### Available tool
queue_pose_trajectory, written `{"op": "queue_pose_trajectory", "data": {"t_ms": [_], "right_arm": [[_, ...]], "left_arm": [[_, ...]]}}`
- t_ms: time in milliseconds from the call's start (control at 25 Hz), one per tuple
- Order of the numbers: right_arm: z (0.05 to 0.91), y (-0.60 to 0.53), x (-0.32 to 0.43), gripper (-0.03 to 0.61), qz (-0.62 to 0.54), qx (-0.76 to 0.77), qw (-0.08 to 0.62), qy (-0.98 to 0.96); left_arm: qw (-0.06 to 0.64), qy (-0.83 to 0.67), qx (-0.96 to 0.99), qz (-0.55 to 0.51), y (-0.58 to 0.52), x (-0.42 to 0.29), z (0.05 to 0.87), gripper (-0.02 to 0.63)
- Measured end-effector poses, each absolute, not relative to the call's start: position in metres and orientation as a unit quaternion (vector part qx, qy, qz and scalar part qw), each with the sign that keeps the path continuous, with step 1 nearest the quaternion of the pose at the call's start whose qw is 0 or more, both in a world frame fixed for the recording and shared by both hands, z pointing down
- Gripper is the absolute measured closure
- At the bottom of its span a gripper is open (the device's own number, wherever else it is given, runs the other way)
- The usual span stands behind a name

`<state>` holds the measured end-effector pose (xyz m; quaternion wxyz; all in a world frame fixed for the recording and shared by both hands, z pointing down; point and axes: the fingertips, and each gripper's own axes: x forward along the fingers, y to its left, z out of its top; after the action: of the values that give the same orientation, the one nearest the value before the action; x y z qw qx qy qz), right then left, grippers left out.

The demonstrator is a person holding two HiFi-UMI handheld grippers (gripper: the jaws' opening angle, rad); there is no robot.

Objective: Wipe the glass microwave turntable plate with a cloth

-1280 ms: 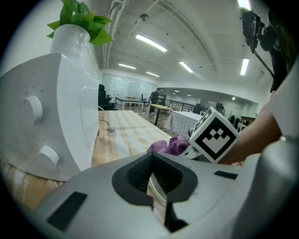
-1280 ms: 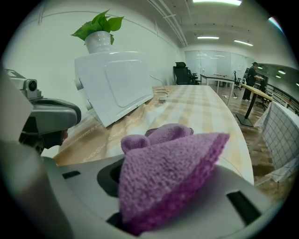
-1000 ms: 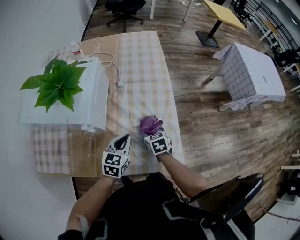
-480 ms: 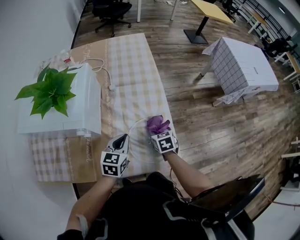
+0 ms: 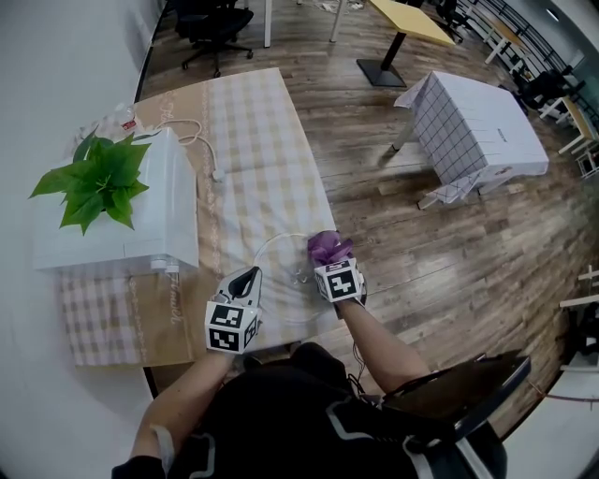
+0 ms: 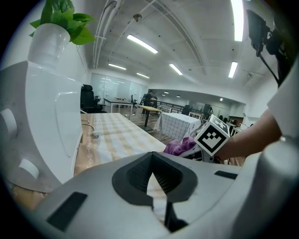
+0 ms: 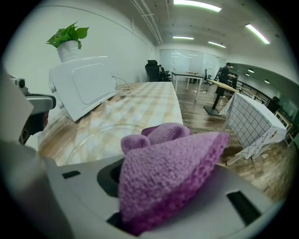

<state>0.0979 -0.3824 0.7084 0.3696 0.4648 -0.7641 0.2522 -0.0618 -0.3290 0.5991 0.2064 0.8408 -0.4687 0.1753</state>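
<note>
our right hand-held gripper point(image 5: 328, 260) clamps the purple cloth point(image 5: 327, 245) over the right rim of the glass plate point(image 5: 284, 292), which lies flat at the near edge of the checked surface point(image 5: 253, 159). our left hand-held gripper point(image 5: 249, 276), jaws drawn together, sits at the plate's left rim.

I see a wood plank floor point(image 5: 402, 243), a white wall point(image 5: 56, 56) on the left, a black office chair point(image 5: 211, 19), a yellow table point(image 5: 412, 19), a grid-clothed table point(image 5: 473, 126), and strip lights point(image 7: 194, 4) overhead.
</note>
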Motion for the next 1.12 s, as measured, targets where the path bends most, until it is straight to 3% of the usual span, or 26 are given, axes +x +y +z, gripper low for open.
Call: {"op": "queue_pose_trajectory", "data": {"t_ms": [280, 720, 1120], "right_arm": [[0.69, -0.368, 0.056, 0.436, 0.226, 0.416, 0.368, -0.8], [0.691, -0.317, -0.06, 0.434, 0.224, 0.287, 0.371, -0.854], [0.706, -0.316, -0.056, 0.434, 0.239, 0.289, 0.372, -0.849]], "left_arm": [[0.13, -0.484, 0.841, 0.205, -0.322, -0.07, 0.582, 0.611], [0.178, -0.529, 0.809, 0.186, -0.301, -0.108, 0.586, 0.611], [0.196, -0.535, 0.798, 0.193, -0.294, -0.114, 0.595, 0.611]]}}
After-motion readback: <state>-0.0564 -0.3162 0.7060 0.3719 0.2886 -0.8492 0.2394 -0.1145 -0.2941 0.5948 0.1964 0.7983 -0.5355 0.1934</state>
